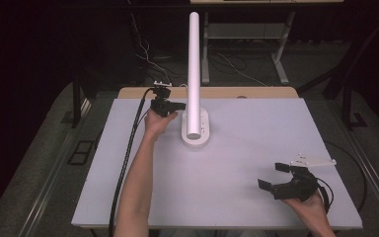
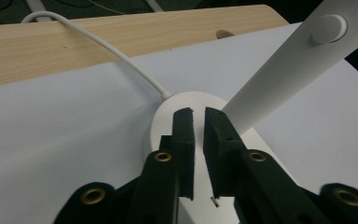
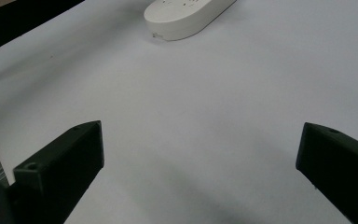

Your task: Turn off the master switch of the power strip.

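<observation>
The black left gripper (image 2: 198, 114) hovered over the oval white plastic lamp base (image 2: 168, 112) at the table's far edge, jaws nearly clenched with nothing between them. The black right gripper (image 1: 271, 176) rested wide apart, well away near the front.

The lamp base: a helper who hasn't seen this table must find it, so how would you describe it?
Start at the white table and look to its far edge, left of centre. A tall white lamp arm rises there from the lamp base, a flat white oval with a white cable plugged into it. The left claw hovers beside it.
</observation>
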`<state>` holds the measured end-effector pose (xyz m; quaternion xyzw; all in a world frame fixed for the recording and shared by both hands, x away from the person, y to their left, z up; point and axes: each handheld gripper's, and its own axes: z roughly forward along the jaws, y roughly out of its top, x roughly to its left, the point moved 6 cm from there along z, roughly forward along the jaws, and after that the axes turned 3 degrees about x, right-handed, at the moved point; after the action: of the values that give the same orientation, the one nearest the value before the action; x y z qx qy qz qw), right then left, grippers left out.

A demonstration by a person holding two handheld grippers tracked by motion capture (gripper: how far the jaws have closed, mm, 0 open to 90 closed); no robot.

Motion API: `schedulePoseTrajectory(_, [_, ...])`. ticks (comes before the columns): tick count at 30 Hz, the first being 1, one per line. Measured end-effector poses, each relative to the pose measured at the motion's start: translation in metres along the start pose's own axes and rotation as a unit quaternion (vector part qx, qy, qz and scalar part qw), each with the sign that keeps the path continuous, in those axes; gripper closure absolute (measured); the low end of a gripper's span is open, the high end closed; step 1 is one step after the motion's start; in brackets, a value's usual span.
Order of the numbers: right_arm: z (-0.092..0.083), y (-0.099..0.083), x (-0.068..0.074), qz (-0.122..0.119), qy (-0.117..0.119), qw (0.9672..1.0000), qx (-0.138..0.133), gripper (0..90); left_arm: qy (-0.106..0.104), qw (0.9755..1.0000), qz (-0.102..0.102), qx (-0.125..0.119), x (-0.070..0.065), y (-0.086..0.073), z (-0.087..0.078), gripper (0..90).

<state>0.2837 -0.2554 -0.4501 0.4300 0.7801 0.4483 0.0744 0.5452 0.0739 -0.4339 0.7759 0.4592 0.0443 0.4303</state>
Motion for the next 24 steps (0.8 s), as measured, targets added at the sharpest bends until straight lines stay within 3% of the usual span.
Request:
schedulePoseTrajectory(4, [0.0, 0.0, 0.001, 0.001, 0.002, 1.0, 0.001, 0.3, -0.001, 0.9999, -0.007, -0.013, -0.001, -0.001, 0.002, 89.9])
schedulePoseTrajectory(11, [0.0, -0.001, 0.0, -0.001, 0.001, 1.0, 0.001, 0.3, 0.006, 0.9998, -0.016, -0.011, 0.004, -0.008, 0.009, 90.0])
schedulePoseTrajectory(15, [0.0, -0.001, 0.0, -0.001, 0.001, 1.0, 0.002, 0.3, 0.0, 0.9991, -0.038, -0.018, 0.007, -0.011, 0.009, 90.0])
schedulePoseTrajectory(24, [0.001, -0.001, 0.0, 0.001, 0.001, 1.0, 0.003, 0.3, -0.006, 0.9983, -0.054, -0.019, 0.011, -0.022, 0.015, 90.0])
